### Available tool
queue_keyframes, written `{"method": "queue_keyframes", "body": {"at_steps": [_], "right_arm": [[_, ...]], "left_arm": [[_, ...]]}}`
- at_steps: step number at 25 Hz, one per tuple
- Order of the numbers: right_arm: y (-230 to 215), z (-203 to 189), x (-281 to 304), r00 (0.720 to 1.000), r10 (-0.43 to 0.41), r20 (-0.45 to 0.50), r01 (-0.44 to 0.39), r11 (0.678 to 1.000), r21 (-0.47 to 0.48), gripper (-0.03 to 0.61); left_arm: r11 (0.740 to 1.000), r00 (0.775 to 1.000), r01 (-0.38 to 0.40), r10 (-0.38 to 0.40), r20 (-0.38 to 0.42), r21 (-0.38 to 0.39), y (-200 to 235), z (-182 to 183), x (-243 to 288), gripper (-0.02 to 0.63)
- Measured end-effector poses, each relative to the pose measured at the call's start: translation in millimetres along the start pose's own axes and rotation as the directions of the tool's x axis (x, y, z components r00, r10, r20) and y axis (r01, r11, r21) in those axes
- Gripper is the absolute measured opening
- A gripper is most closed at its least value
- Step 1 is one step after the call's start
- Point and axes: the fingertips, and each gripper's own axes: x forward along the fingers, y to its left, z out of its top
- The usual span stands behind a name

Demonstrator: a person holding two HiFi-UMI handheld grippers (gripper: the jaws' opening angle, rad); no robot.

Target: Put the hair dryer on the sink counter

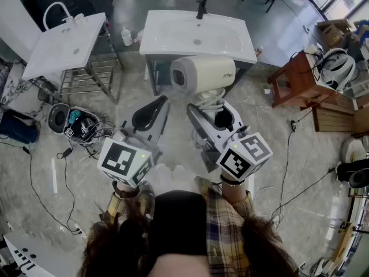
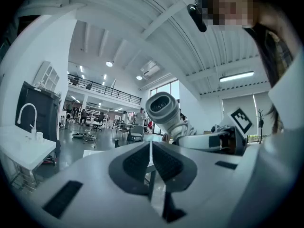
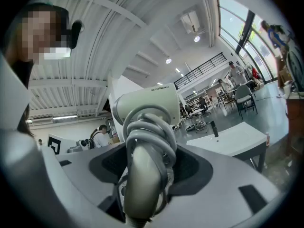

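Note:
The hair dryer is cream-white with a round barrel and its grey cord coiled round the handle. My right gripper is shut on that handle and holds the dryer up in the air, just short of the white sink counter. In the right gripper view the hair dryer rises from between the jaws of my right gripper. My left gripper hangs beside it to the left, shut and holding nothing. The left gripper view shows my left gripper with pads together and the hair dryer beyond.
A black faucet stands at the counter's back edge. A second white sink on a metal rack is at the left, with a bottle between the two. A wooden table stands at the right. Cables and gear lie on the floor.

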Motion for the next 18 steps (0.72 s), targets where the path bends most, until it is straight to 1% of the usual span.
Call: {"method": "queue_keyframes", "body": {"at_steps": [3, 8, 11, 18], "right_arm": [[0.0, 1.4, -2.6, 1.000, -0.004, 0.007, 0.004, 1.000, -0.002, 0.279], [-5.7, -1.2, -8.8, 1.000, -0.023, -0.011, 0.023, 0.999, -0.047, 0.281], [-7.9, 1.4, -14.6, 1.000, -0.010, -0.003, 0.009, 1.000, -0.023, 0.281], [-19.9, 5.4, -38.9, 1.000, 0.000, 0.008, 0.000, 1.000, -0.013, 0.281]], "left_arm": [[1.000, 1.000, -0.002, 0.002, -0.001, 0.006, -1.2, 1.0, 1.7, 0.026], [1.000, 1.000, 0.004, -0.004, -0.006, 0.013, -6.9, -1.2, 3.5, 0.026], [1.000, 1.000, -0.009, 0.009, -0.004, 0.011, -10.7, -0.6, 4.6, 0.026], [0.999, 0.999, -0.044, 0.044, 0.004, 0.018, -27.0, 0.2, 6.9, 0.026]]}}
